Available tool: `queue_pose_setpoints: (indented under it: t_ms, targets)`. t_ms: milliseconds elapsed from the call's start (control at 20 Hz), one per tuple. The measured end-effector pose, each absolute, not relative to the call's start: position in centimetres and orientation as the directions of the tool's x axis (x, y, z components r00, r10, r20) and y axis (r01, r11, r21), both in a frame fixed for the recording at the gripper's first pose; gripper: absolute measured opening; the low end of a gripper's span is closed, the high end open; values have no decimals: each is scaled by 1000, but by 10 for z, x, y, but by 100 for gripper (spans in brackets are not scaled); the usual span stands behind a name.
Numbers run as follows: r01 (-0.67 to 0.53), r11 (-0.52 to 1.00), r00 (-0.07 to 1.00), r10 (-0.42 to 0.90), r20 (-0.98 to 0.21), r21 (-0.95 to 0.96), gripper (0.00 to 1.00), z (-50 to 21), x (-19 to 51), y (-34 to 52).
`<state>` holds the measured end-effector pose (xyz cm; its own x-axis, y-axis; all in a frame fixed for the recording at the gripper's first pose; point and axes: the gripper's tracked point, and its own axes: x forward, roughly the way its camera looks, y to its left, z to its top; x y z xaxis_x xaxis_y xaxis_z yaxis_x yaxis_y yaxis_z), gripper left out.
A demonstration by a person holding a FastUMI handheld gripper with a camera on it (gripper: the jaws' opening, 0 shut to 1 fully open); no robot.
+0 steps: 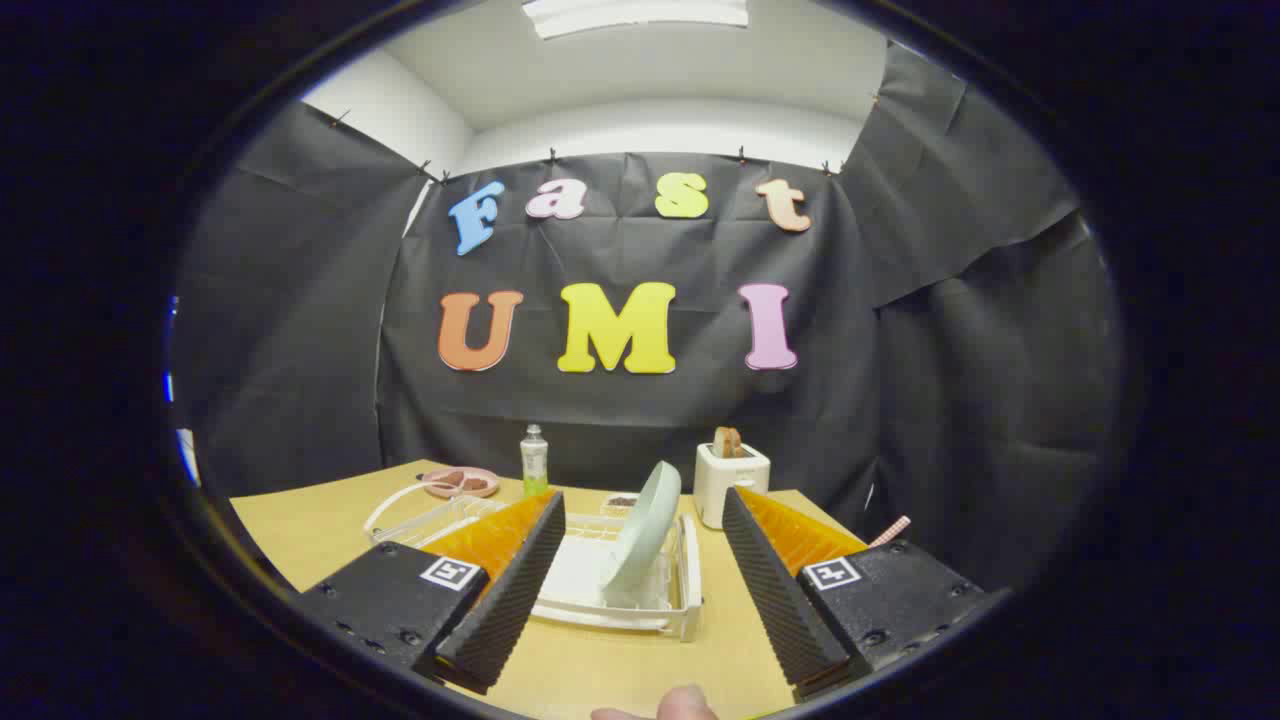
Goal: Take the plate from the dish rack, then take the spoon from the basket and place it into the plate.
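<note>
Gripper view: the gripper stands with its fingers spread wide and released, nothing between the pads. In the lower centre of the frame the plate stands on edge in the dish rack, leaning slightly, just ahead of and between the fingers; the upright stance leaves its rim open to a pinch. The rack rests on the table. A toaster stands right of centre, a bottle left of it. Basket and spoon cannot be identified with certainty. Judgement: approach phase, plate not yet taken.
</note>
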<state>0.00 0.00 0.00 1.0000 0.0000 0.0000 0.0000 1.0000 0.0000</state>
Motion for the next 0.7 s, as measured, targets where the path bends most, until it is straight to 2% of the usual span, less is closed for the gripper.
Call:
queue_pose_setpoints:
  t_ms: [700]
  targets:
    - [-4, 1000, 999, 5, -35, 27, 100, -12, 7, 7]
